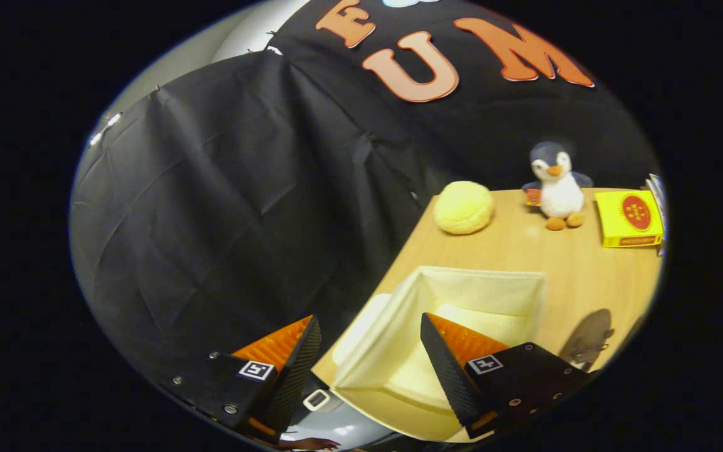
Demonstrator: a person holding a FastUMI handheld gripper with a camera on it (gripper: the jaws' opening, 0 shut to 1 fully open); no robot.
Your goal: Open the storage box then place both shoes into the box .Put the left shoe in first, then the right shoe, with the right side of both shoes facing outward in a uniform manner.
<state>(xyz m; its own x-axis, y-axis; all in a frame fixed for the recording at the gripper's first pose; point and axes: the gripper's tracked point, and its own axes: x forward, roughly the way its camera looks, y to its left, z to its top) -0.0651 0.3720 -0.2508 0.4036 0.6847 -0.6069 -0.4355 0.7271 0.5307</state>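
The cream storage box (528, 295) stands open on the wooden table (587, 263), and its inside looks empty. A pale flap (354, 336), probably the lid, hangs over the box's left side at the table edge. My gripper (369, 319) is open above the box's near left corner; one finger is over the box's inside, the other is out past the table edge, and nothing is held between them. Just right of the box lies a grey-brown shoe (587, 339), partly cut off behind the right finger.
Beyond the box, at the back of the table, are a yellow plush ball (463, 207), a toy penguin (556, 185) and a yellow carton (628, 218). The table's left edge runs diagonally against the black cloth wall. A hand (311, 444) shows below the fingers.
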